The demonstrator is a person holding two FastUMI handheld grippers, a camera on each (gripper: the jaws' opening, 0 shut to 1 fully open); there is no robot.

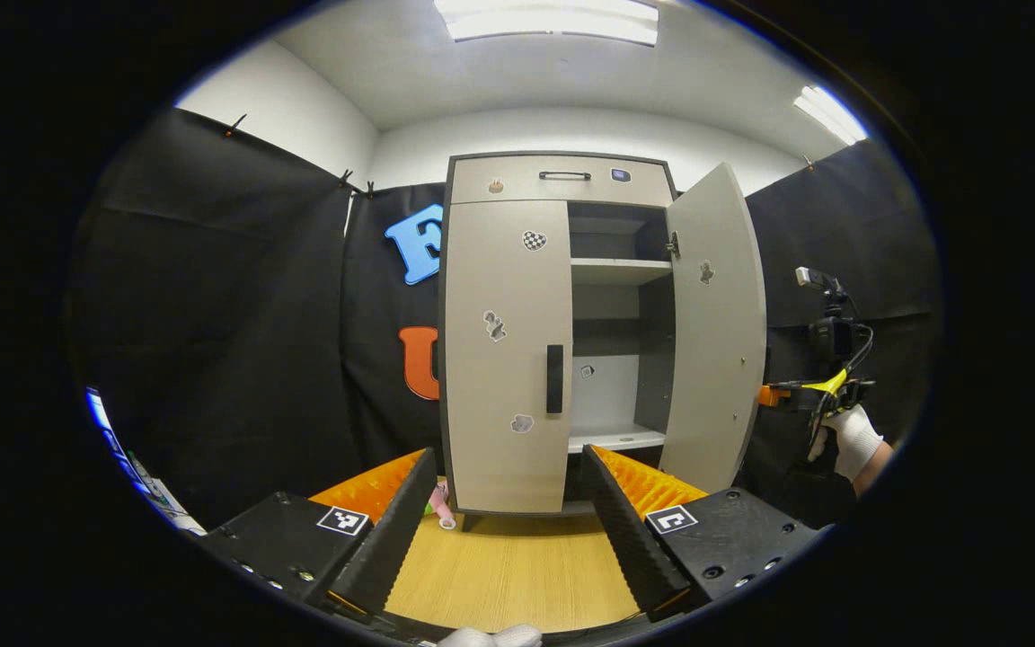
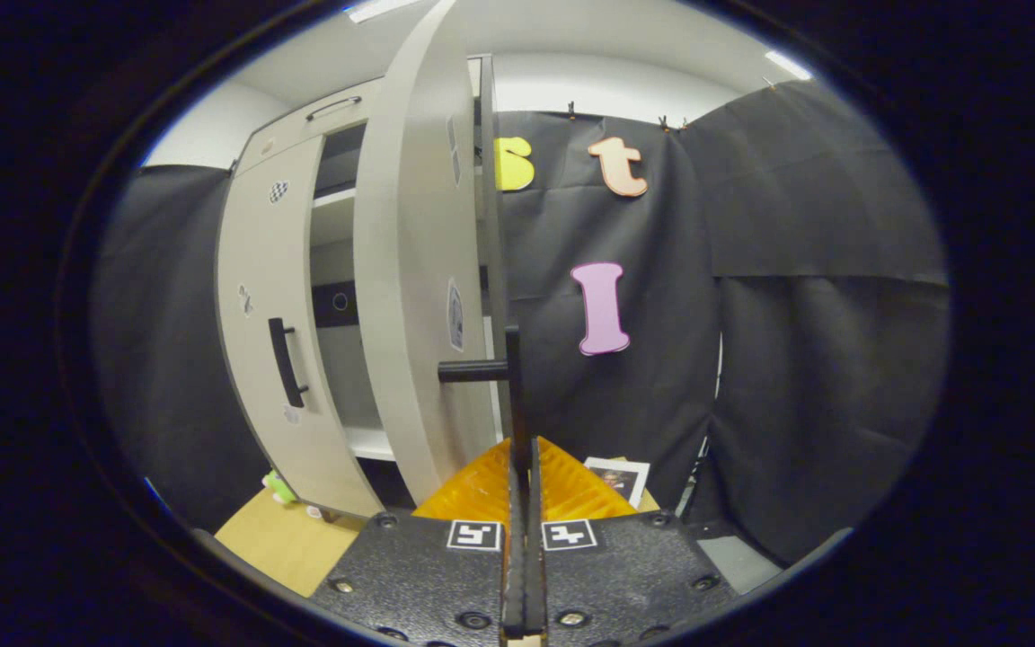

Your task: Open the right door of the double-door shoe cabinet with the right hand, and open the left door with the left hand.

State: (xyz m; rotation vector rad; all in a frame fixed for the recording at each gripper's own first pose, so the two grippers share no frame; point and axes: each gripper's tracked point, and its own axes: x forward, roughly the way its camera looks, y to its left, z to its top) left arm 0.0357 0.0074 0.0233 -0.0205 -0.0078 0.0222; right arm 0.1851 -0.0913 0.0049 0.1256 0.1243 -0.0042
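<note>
R gripper [image 2: 522,458]: fingers drawn together to a thin slit, w/ the right-door handle [image 2: 512,386] running edge-on down into that slit. Looks clamped on the bar, both pads on it, though the contact itself is hidden. Shows in left gripper view too, just beside outer face of the right door [image 1: 715,332], held in a gloved hand [image 1: 854,440].

L gripper [image 1: 508,454]: spread wide, nothing held. Hangs in front of the shoe cabinet [image 1: 562,180] over the wooden tabletop [image 1: 508,566], fingers framing lower part of the left door [image 1: 504,359], well short of it.

Right door swung wide; shelves [image 1: 621,267] and interior exposed. Left door flat shut, its left-door handle [image 1: 554,378] a dark vertical bar at the inner edge, approx mid height, nothing on it.

Step in hand, by judgement: tail end of 1st half, right door as good as open. 2nd half not begun.

Next move calls for:
- R: let go of handle, back off w/o nudging door inward.
- L: fwd and up to handle level, a bit right of present line.
- Keep fingers apart enough to straddle bar, one each side, then pinch.
- Pull along an arc round the left hinges, not straight back; straight pull prob. slips off the bar.
- Mind gap btwn the two doors' inner edges: open right door stands close to the approach path.
</note>
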